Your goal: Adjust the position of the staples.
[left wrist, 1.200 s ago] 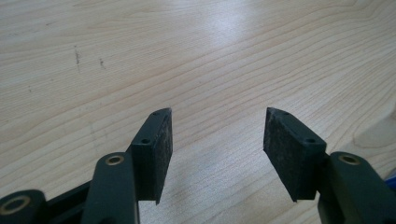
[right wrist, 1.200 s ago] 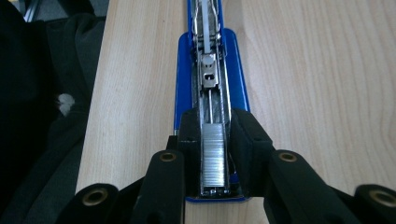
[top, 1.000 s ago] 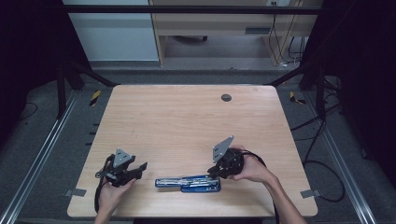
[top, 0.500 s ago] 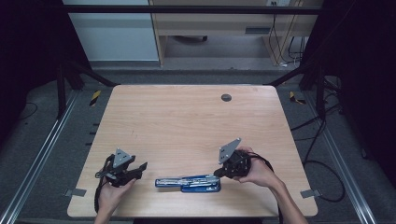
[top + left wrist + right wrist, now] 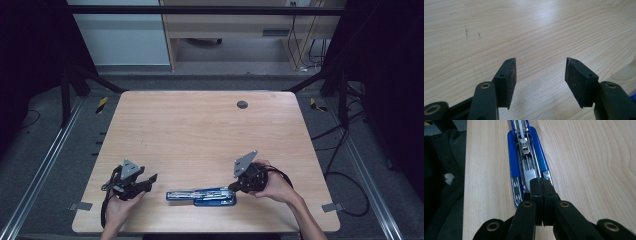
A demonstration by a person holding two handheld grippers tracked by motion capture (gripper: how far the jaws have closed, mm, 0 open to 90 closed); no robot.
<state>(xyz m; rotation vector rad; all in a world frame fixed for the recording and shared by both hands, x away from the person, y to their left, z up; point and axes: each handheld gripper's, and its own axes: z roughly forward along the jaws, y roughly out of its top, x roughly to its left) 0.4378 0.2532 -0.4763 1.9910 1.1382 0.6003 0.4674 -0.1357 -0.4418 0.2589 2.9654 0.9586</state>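
Observation:
A blue stapler [image 5: 200, 196], swung open flat so its metal staple channel shows, lies near the table's front edge. My right gripper [image 5: 231, 189] is shut, and its tips rest on the right end of the stapler. In the right gripper view the closed jaws [image 5: 541, 181] sit on the channel of the stapler [image 5: 526, 157], with nothing visible between the pads. My left gripper [image 5: 150, 179] is held low at the table's front left, apart from the stapler. Its jaws [image 5: 540, 67] stand open over bare wood.
The wooden table [image 5: 200, 130] has a dark round grommet [image 5: 242, 104] near its back edge. The stapler lies close to the front edge, where dark clothing [image 5: 444, 182] shows beyond it. Metal frame rails [image 5: 45, 160] run along both sides of the table.
My right gripper has shifted slightly right and dipped onto the stapler's right end. The left gripper and the stapler have stayed put.

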